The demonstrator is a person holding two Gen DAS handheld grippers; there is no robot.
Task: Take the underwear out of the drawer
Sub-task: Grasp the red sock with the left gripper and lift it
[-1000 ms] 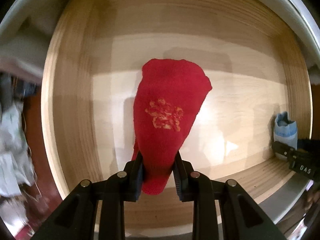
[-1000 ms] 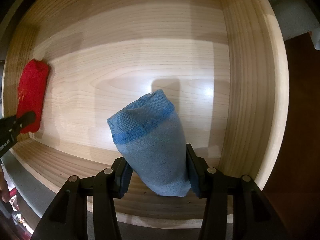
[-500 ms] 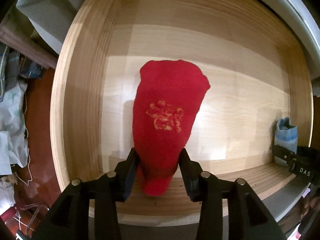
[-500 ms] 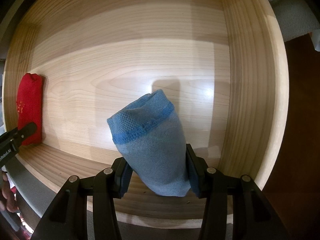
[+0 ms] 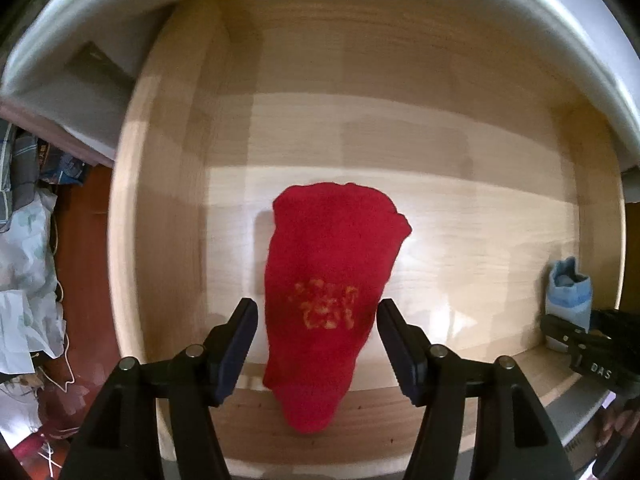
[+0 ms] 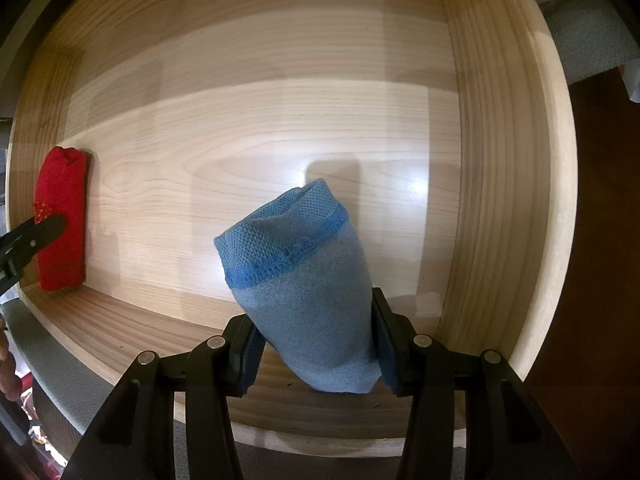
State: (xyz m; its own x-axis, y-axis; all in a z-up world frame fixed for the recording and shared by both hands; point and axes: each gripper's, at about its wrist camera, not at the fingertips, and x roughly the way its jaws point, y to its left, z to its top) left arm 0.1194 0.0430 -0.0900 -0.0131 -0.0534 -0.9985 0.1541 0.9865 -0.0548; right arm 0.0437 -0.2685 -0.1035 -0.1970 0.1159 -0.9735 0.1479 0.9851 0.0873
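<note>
The left claw (image 5: 314, 338) points straight down into the wooden drawer (image 5: 168, 200), and its jaws are opening. The red rolled garment (image 5: 332, 292) sits between the two fingers, but there is a clear gap on either side of it, so the pads no longer press the cloth. It lies on the drawer floor, its near end against the front wall just below the claw and its far end reaching away from the fingertips. A yellow mark shows on the red cloth, right between the fingers.

The right claw (image 6: 316, 350) is clamped on the blue rolled garment (image 6: 304, 280). Both pads squeeze its lower end, and its darker blue hemmed edge stands out beyond the fingertips, leaning to that claw's left. I cannot tell whether it touches the drawer floor.

From the right claw, the red garment lies well off to the left, close to the drawer's left wall, with one left finger (image 6: 34, 236) in front of it. From the left claw, the blue garment is far to the right.

Outside the drawer, to the left claw's left, a heap of crumpled cloth and bags (image 5: 28, 280) lies on the floor.
</note>
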